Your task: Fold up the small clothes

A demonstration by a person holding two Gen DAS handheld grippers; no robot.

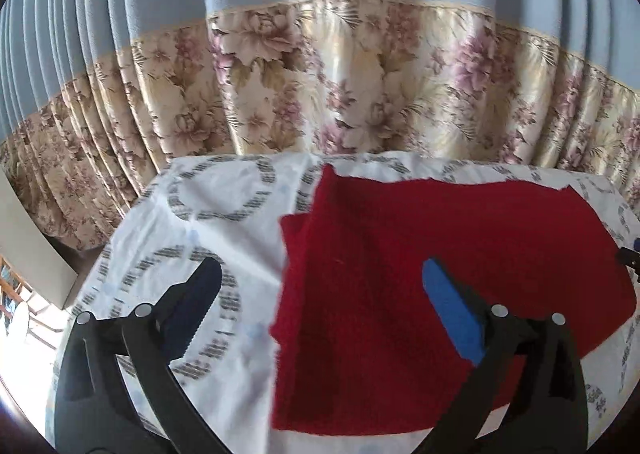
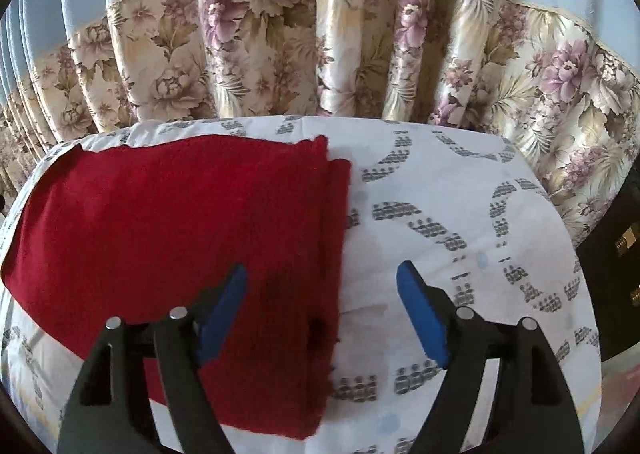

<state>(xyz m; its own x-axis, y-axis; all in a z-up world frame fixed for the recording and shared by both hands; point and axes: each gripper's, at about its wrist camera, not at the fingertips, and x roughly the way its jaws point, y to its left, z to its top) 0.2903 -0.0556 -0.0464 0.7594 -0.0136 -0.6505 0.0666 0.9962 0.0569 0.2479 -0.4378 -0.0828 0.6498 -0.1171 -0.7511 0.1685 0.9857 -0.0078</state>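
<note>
A dark red knitted garment point(image 1: 440, 246) lies flat and folded on a white table cover with grey ring prints point(image 1: 208, 222). My left gripper point(image 1: 320, 286) is open and empty, hovering above the garment's left edge. In the right wrist view the garment point(image 2: 180, 222) fills the left half of the cover point(image 2: 440, 214). My right gripper point(image 2: 322, 286) is open and empty above the garment's right edge, where folded layers show.
A curtain, blue above and floral below point(image 1: 340, 74), hangs right behind the table's far edge. A dark cabinet point(image 2: 620, 254) stands to the right of the table. The tip of the other gripper point(image 1: 632, 254) shows at the far right.
</note>
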